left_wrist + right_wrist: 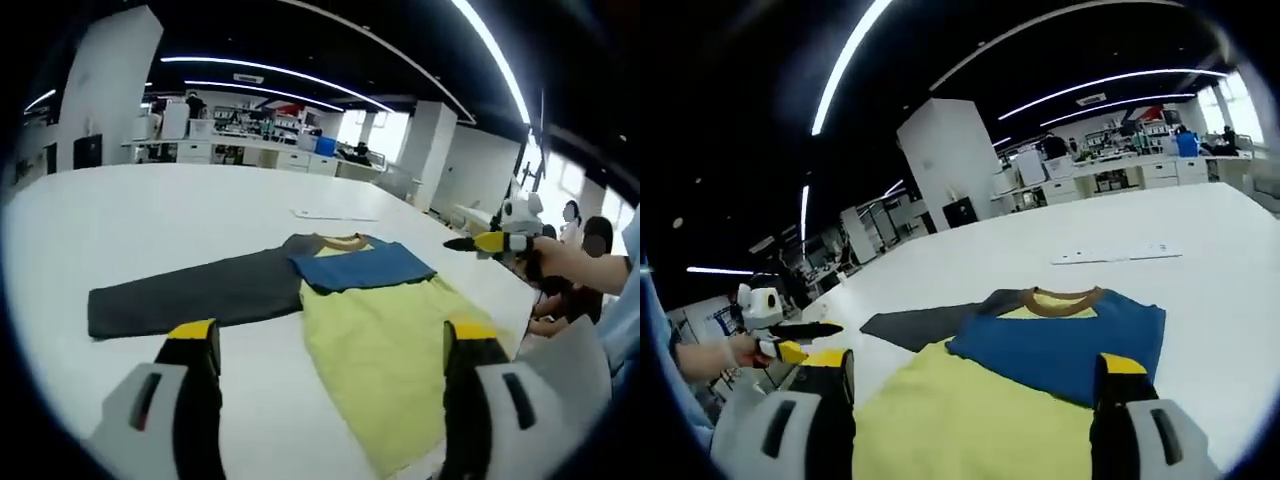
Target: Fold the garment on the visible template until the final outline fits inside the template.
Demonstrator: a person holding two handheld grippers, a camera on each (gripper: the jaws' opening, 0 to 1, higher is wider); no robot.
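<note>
White table (150,220) holds the garment (330,300), both jaws open.

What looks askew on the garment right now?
One dark grey sleeve lies stretched straight out to the side across the white table, unfolded. The blue chest band sits skewed across the yellow body. Both grippers are open and off the cloth.
</note>
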